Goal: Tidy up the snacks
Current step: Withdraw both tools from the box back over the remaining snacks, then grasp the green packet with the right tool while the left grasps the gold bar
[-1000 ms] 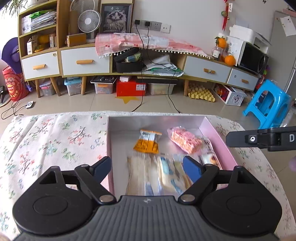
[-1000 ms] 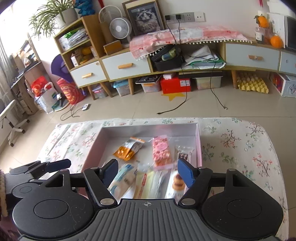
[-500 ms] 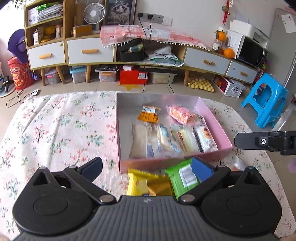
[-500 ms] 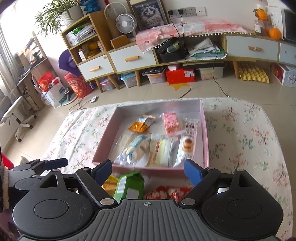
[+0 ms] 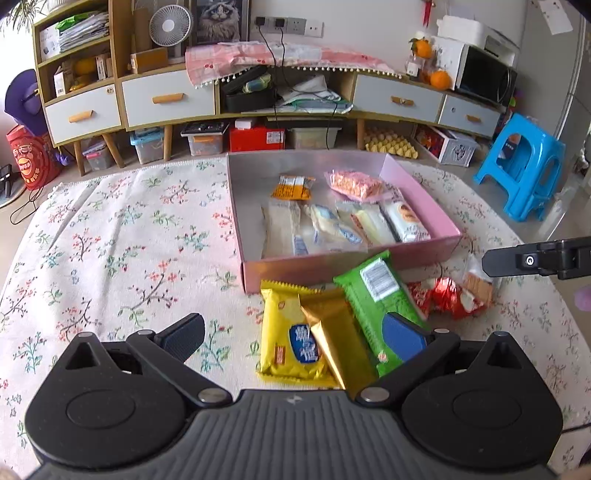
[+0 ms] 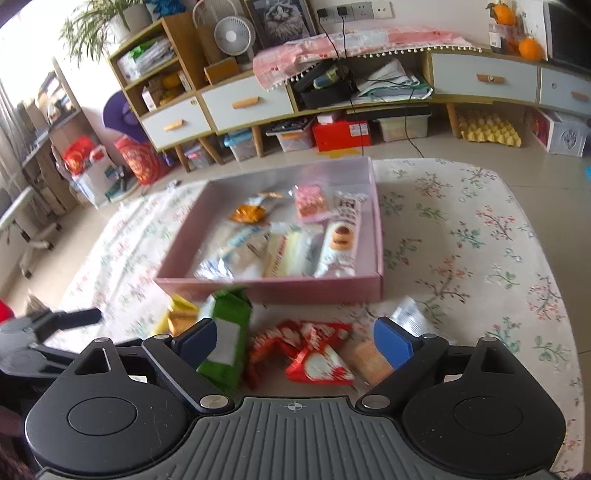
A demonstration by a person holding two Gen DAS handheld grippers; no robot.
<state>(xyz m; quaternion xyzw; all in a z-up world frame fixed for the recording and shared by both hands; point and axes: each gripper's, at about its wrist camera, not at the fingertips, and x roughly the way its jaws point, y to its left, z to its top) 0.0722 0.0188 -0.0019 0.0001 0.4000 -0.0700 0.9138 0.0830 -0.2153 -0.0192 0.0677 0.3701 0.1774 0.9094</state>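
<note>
Left gripper (image 5: 293,338): jaws released wide, empty. Yellow foil snack packet (image 5: 286,334), gold wrapper (image 5: 334,338), green plastic packet (image 5: 376,295), red wrappers (image 5: 448,297): floral cloth (image 5: 110,240), six o'clock of shallow pink cardboard box (image 5: 332,267) holding wrapped snacks. Right gripper (image 6: 293,339): jaws opening, pressing nothing.

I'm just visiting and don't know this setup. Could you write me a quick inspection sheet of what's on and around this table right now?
Surface: floral tablecloth covers the table.
Job's things: pink box holds a row of wrapped snacks; in front of it lie a yellow packet, a gold packet, a green packet and red wrappers.
Clutter: nothing seen on the cloth.
Grippers: left hand-held gripper wide open above the packets; right hand-held gripper opening over the red wrappers, gripping nothing.
Cables: black cables hang from wall sockets.
Surroundings: sideboard, blue stool, fan.
</note>
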